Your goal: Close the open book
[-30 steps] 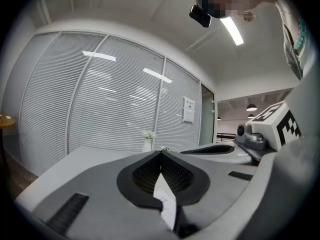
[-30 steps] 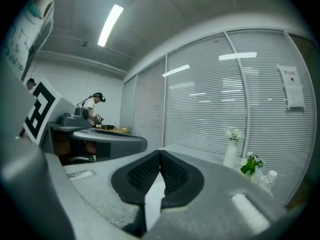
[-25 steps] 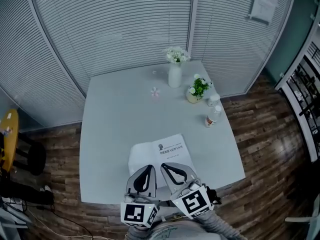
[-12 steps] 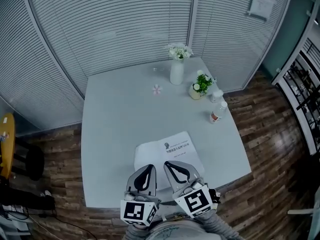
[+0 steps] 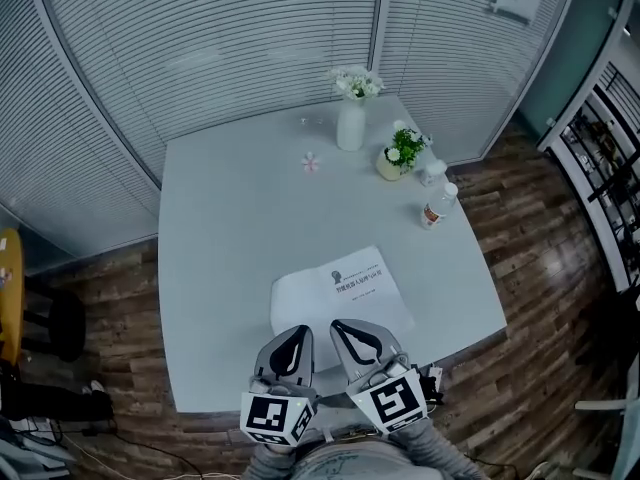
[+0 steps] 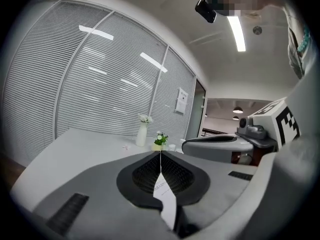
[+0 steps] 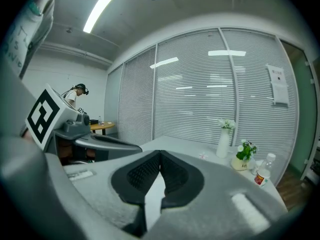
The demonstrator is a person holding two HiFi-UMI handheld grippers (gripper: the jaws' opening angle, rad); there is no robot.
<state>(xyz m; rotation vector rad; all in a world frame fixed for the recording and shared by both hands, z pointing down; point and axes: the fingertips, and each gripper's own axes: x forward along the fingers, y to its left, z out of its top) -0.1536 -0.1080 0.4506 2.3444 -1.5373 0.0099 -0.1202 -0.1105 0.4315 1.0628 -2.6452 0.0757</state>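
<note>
The pale table [image 5: 215, 268] filled most of the room in front of me, and the open book [image 5: 345, 290] lay flat on it down at the 6 o'clock end, close to the near edge, its printed page on the 3 o'clock side and a blank one on the 9 o'clock side. Both tongs hung just over the book's 6 o'clock margin. The left gripper [image 5: 296, 334] had its jaws pressed together with nothing caught in them, and the right gripper [image 5: 342, 328] was likewise closed and empty, only white paper showing past its pads. To my mind that was the first hazard: closed tips could not pinch a leaf, so they would have to open or slide under an edge, and a blunt tip shoved against thin paper might crease or tear it. The book looked slim and floppy, so one sheet might lift alone and fold over, leaving the rest open. A push along the smooth top could also skate the whole book, and with the edge so near it might tip off toward the floor. The white vase [image 5: 350, 133] at 12 o'clock, the potted plant [image 5: 398, 158] and the bottle [image 5: 434, 208] around 1 o'clock, and the tiny pink flower [image 5: 311, 164] at 11 o'clock stood well apart, at risk only from a wild sweep.
</note>
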